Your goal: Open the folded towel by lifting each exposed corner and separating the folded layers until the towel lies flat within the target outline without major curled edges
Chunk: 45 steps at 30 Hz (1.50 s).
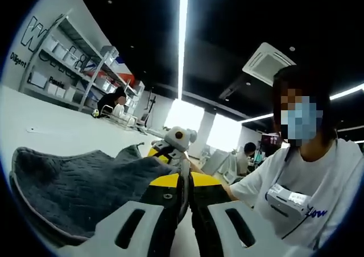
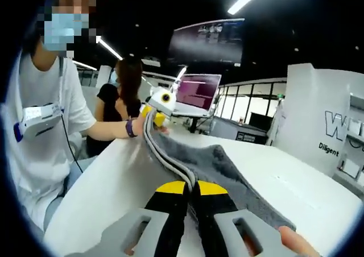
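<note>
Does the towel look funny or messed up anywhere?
A bit. The grey towel isn't flat on the white table: both tongs pinch an edge, the right tongs and the left tongs, so it hangs stretched between them with folded layers stacked at the edge. Nothing looks torn or spilled.

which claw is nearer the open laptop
Left. The left claw grips the towel at its far end, by the laptop; the right claw grips the opposite end, farther back.

In the left gripper view, the grey quilted towel [image 1: 79,191] lies lower left on the white table [image 1: 51,129], shelving [image 1: 74,63] at upper left behind it. In the right gripper view, the towel [image 2: 219,169] runs from centre to lower right across the table [image 2: 108,194], with an open laptop [image 2: 196,95] behind it above centre.
</note>
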Motion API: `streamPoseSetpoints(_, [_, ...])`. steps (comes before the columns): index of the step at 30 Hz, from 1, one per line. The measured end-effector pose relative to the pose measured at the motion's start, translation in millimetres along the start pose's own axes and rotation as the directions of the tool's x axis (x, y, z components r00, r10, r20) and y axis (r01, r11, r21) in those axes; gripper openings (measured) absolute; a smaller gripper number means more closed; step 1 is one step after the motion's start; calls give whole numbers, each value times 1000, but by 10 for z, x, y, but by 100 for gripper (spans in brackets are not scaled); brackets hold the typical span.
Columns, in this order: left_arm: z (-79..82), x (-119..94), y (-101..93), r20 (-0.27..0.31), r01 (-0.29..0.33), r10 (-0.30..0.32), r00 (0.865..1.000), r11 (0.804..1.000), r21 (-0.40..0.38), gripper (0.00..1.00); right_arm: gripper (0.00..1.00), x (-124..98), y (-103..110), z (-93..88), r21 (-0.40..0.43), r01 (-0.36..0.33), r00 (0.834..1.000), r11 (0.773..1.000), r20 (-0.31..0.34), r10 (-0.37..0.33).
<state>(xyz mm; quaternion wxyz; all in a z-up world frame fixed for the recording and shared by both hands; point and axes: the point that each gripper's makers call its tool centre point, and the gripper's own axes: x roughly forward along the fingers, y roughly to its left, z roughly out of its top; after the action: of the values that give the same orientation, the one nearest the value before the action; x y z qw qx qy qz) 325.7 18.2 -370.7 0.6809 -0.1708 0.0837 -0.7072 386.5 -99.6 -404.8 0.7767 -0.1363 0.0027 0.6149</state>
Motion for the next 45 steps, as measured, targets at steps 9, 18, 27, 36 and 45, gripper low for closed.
streamPoseSetpoints(9, [-2,7,-41,2,18,-18,1000,1000,-20,5,1,8,152,45,131,-91,996,987,26,88])
streamPoseSetpoints(18, [-21,18,-48,-6,24,-24,1000,999,-30,5,1,31,321,63,197,-168,986,966,32,165])
streamPoseSetpoints(27, [-53,28,-70,-26,43,-44,999,998,-43,5,1,25,454,77,214,-219,976,952,32,217])
streamPoseSetpoints(36, [-120,43,-124,-58,69,-74,996,995,-73,5,1,28,624,33,248,-296,953,923,11,302])
streamPoseSetpoints(45, [-216,49,-163,-104,86,-96,990,992,-97,5,1,32,832,-94,284,-389,908,877,-43,417])
